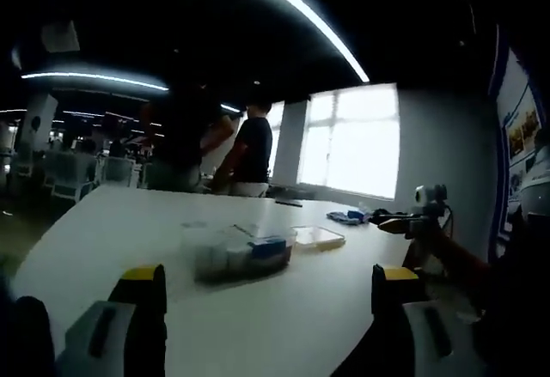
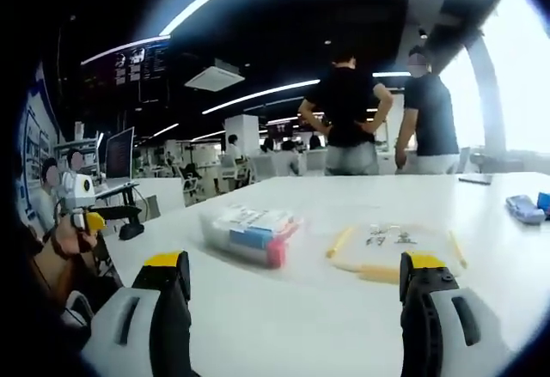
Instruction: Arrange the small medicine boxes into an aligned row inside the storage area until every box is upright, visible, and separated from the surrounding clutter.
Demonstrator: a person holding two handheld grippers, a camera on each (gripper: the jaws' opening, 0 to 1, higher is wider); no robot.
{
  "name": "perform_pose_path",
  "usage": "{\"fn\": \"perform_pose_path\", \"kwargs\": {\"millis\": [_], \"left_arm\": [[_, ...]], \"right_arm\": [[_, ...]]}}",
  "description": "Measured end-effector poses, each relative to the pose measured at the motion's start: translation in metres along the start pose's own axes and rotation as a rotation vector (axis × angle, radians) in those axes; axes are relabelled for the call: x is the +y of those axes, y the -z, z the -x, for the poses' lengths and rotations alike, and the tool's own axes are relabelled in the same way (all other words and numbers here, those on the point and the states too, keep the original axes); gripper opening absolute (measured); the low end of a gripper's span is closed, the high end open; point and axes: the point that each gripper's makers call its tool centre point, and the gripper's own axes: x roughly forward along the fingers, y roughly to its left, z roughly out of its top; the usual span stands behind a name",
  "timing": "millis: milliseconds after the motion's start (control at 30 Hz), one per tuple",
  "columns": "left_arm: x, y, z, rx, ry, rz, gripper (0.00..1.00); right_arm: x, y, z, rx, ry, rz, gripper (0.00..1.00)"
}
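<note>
Both claws spread, empty. Clear bin [image 2: 249, 235] of medicine boxes [image 2: 258, 222] mid-frame on table [image 2: 284, 325], ahead, nearer left jaw of right claw [image 2: 296, 287]; left claw [image 1: 271, 287] farther.

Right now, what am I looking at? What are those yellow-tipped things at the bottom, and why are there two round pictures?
A person holds a gripper in each hand, and each gripper carries a camera. So the left gripper gives one picture, the right gripper the other. The yellow-tipped things are their jaws, standing open and holding nothing. Ahead on the white table sits a clear bin with small medicine boxes inside. Next to it lies a clear lid with yellow clips. People stand behind the table.
</note>
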Motion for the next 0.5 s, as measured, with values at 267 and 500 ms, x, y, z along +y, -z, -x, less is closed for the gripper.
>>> {"fn": "perform_pose_path", "kwargs": {"millis": [267,500], "left_arm": [[-0.008,0.005,0.001,0.017,0.007,0.005,1.00],[-0.009,0.005,0.004,0.023,0.004,0.009,1.00]], "right_arm": [[-0.008,0.013,0.008,0.043,0.010,-0.040,1.00],[-0.013,0.007,0.019,0.014,0.029,-0.038,1.00]]}}
